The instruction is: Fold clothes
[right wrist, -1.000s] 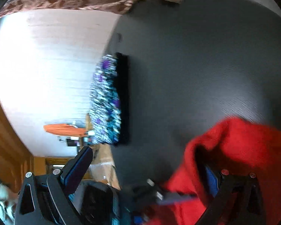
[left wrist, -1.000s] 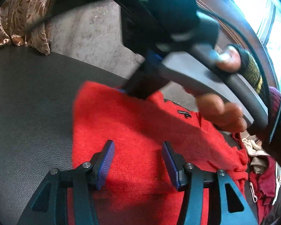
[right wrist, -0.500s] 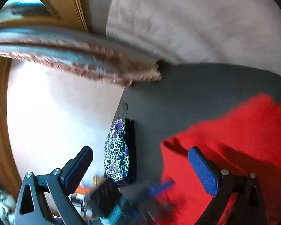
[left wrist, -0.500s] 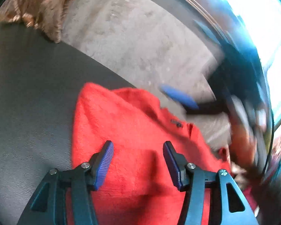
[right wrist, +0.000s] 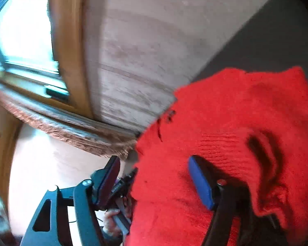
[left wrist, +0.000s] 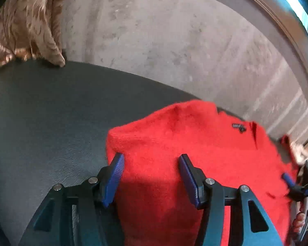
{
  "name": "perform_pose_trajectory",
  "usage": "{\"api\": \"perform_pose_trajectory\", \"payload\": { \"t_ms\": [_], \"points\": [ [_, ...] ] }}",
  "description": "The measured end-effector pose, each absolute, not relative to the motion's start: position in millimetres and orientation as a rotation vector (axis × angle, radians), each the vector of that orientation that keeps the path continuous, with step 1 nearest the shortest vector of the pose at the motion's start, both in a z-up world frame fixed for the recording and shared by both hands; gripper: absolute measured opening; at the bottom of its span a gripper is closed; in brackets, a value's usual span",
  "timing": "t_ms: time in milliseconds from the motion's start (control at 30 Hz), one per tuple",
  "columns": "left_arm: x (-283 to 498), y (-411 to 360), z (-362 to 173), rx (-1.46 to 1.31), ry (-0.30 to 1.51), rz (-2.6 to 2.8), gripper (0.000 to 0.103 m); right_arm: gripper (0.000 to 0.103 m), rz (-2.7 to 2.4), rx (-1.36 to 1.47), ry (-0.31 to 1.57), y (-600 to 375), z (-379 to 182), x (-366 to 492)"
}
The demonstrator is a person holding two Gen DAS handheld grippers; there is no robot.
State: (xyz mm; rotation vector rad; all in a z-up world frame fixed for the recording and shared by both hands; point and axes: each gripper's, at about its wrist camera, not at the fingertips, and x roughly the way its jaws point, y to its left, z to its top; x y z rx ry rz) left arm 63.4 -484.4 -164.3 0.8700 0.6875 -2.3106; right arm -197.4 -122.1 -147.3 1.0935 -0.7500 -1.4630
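A fuzzy red sweater (left wrist: 195, 155) lies on the dark grey table (left wrist: 51, 112), with a small dark label near its collar. My left gripper (left wrist: 152, 176) is open just above the sweater's left edge, blue pads apart and holding nothing. The right gripper shows at the far right edge of the left wrist view (left wrist: 291, 182). In the right wrist view the sweater (right wrist: 236, 123) fills the right half, and my right gripper (right wrist: 156, 182) is open over its ribbed edge, one finger beyond the cloth.
A brown patterned curtain (left wrist: 24, 26) hangs onto the table's far left corner. A pale plaster wall (left wrist: 164, 41) runs behind the table. A wood-framed window (right wrist: 26, 41) is at the left of the right wrist view. More clothes (left wrist: 297, 147) lie past the sweater.
The right gripper has swung away from in front of the left camera to the sweater's right side. The right camera has turned from the table toward the wall and window. The left gripper shifted left.
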Motion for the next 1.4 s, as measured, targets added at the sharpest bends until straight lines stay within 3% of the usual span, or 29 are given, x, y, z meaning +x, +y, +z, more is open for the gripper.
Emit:
{"api": "perform_pose_trajectory", "payload": {
  "t_ms": [133,367,500,633,733,767,800,933,1067,1300,1400],
  "points": [
    [68,-480,-167,0.89,0.654,-2.306,0.058,0.062,-1.535,1.064,-0.561,-130,-138,-166],
    [72,-453,-145,0.915,0.502,-2.267,0.058,0.065,-1.64,1.105,-0.417,-149,-129,-153],
    [70,-433,-125,0.892,0.424,-2.362,0.058,0.103,-1.693,1.123,-0.313,-163,-104,-152],
    [47,-422,-114,0.899,0.337,-2.433,0.058,0.103,-1.795,1.013,-0.113,-183,-73,-143],
    [25,-432,-137,1.032,0.342,-2.354,0.058,0.103,-1.809,1.081,-0.014,-198,-95,-148],
    [23,-439,-147,1.057,0.376,-2.327,0.059,0.103,-1.813,1.103,0.02,-203,-102,-150],
    [24,-448,-158,1.067,0.427,-2.301,0.066,0.103,-1.817,1.125,0.054,-209,-109,-151],
    [32,-457,-150,1.029,0.527,-2.353,0.063,0.103,-1.83,1.026,0.154,-212,-121,-142],
    [23,-457,-121,0.977,0.428,-2.469,0.064,0.103,-1.786,1.064,0.084,-207,-118,-152],
    [-48,-449,-116,1.093,0.044,-2.503,0.064,0.103,-1.718,1.04,-0.072,-217,-71,-178],
    [-61,-460,-126,1.154,0.087,-2.46,0.063,0.103,-1.458,1.123,-0.259,-247,-71,-197]
  ]
}}
